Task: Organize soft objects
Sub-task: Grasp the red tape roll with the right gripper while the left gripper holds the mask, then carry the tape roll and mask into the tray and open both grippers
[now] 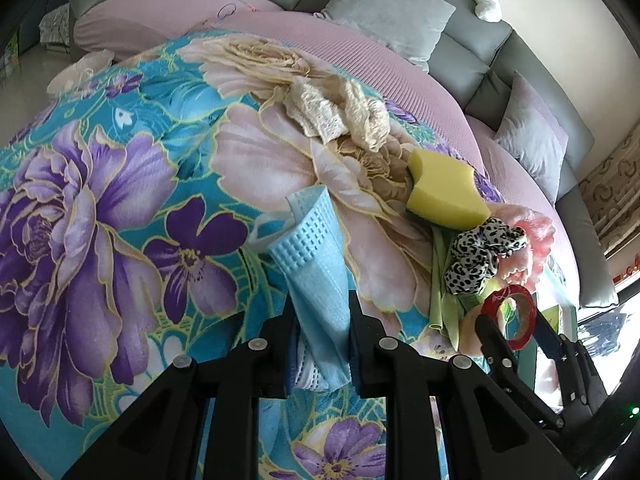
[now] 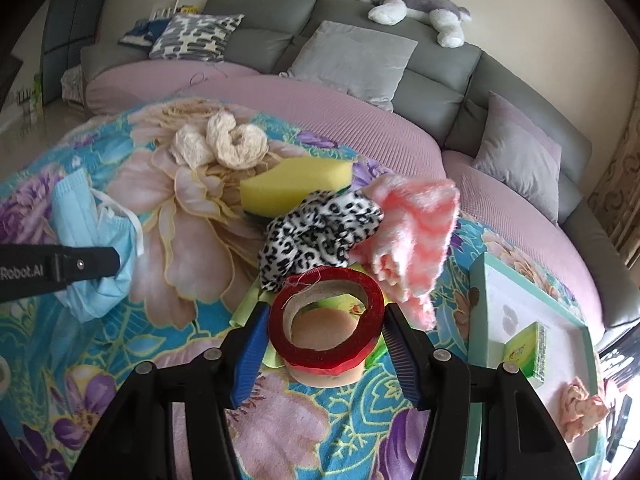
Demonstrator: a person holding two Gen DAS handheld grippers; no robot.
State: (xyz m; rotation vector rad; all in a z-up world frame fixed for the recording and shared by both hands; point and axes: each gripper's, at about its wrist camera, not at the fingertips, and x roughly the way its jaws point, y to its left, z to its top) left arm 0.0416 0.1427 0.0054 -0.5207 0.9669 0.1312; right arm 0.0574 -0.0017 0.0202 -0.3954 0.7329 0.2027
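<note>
My left gripper (image 1: 320, 312) is shut on a blue face mask (image 1: 316, 256), held above the floral blanket (image 1: 120, 200); the mask also shows in the right wrist view (image 2: 88, 216). My right gripper (image 2: 326, 324) is shut on a red tape ring (image 2: 326, 344), also seen in the left wrist view (image 1: 510, 316). Beyond it lie a leopard-print cloth (image 2: 320, 236), a pink fluffy cloth (image 2: 416, 232), a yellow sponge (image 2: 296, 188) and two cream loofah pieces (image 2: 224, 144).
A teal-rimmed white tray (image 2: 480, 280) at the right holds a green-yellow sponge (image 2: 528, 348) and a pink cloth (image 2: 580, 408). A peach round object (image 2: 328, 376) lies under the ring. A grey sofa (image 2: 440, 92) with cushions and a plush toy (image 2: 416, 8) stands behind.
</note>
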